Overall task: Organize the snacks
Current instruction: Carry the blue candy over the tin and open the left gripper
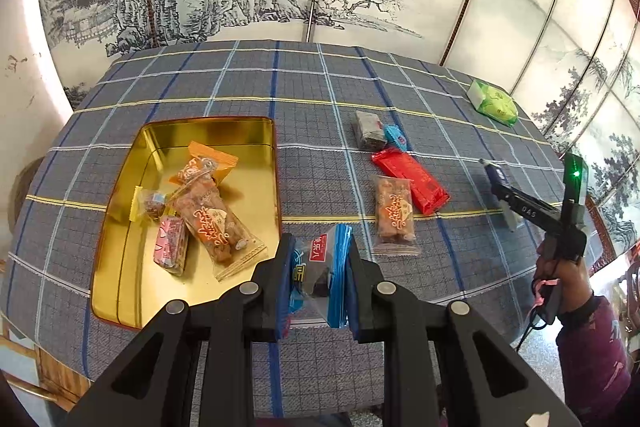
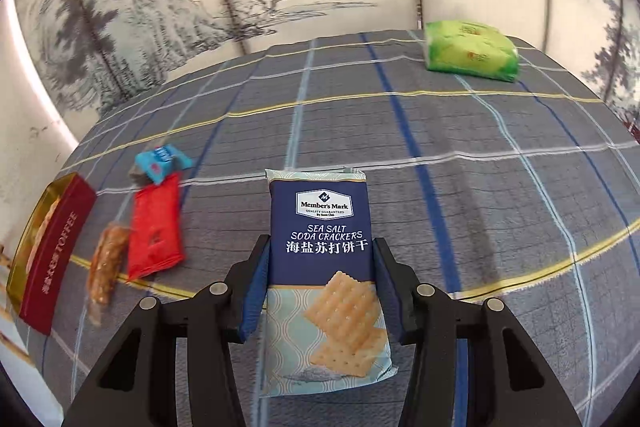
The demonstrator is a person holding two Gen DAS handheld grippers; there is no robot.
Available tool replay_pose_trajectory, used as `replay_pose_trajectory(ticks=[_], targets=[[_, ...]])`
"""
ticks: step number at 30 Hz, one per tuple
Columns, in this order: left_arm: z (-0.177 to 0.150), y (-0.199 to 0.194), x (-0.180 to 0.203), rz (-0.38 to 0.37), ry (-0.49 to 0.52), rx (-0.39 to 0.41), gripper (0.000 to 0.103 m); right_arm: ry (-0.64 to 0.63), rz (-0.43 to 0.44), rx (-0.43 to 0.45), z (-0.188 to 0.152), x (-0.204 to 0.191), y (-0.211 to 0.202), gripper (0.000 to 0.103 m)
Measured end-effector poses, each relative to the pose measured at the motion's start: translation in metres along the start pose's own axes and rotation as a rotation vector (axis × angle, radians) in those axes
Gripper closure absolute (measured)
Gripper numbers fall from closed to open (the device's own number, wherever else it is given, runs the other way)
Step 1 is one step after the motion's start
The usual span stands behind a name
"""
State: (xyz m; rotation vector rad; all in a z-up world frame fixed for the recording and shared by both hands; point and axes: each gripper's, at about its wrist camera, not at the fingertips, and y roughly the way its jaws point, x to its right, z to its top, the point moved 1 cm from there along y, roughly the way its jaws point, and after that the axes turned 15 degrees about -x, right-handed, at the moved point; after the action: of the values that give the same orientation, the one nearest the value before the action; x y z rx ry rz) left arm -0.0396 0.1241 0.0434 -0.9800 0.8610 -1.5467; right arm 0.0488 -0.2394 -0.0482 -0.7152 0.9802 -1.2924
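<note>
My left gripper [image 1: 320, 259] is shut on a small blue and clear snack packet [image 1: 322, 267], held just right of the gold tin [image 1: 120, 267]. The tin holds several wrapped snacks [image 1: 208, 219]. On the cloth to its right lie a clear nut bar [image 1: 394, 215], a red packet [image 1: 412, 183], a grey packet [image 1: 368, 131] and a small blue candy [image 1: 396, 137]. My right gripper [image 2: 322, 255] is shut on a navy soda cracker pack [image 2: 324, 259], held above the table. The right gripper also shows in the left wrist view [image 1: 500, 183].
A green tissue pack [image 2: 470, 51] lies at the far right of the checked tablecloth [image 2: 440, 147]. The tin's red side [image 2: 52, 255], the red packet [image 2: 154, 231] and nut bar [image 2: 106, 263] sit at the left in the right wrist view. A painted screen stands behind.
</note>
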Motion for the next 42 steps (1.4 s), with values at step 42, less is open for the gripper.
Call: replay_pose_trajectory(ticks=[42], targets=[[0.005, 0.04, -0.093, 0.131, -0.057, 0.016, 0.083, 0.029, -0.036, -0.025, -0.001, 0.006, 0.011, 0.053]])
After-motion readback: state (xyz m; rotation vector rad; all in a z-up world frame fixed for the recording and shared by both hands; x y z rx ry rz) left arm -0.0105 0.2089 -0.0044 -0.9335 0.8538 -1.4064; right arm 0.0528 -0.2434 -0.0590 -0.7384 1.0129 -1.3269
